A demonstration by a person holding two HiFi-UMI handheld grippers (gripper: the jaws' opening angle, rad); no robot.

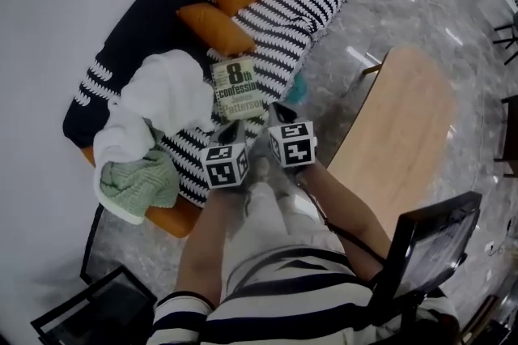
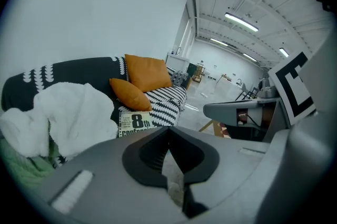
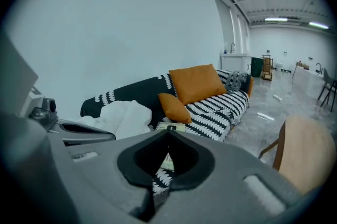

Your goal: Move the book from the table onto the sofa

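left gripper (image 1: 233,130), right gripper (image 1: 280,113), jaws together

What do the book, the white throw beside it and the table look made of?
Book: paper, printed matte cover, likely a paperback. White throw: soft fleece or plush, judging by its rumpled, fuzzy folds. Table: light wood or wood-look laminate, smooth, faint sheen.

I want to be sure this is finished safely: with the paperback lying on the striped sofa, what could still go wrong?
1. The cream paperback book with black lettering lies on the loose black-and-white striped throw, seemingly near the front edge of the dark sofa; it might slide off.
2. The left gripper and right gripper, both shut and empty, hang close to its near edge; a careless swing could nudge it.
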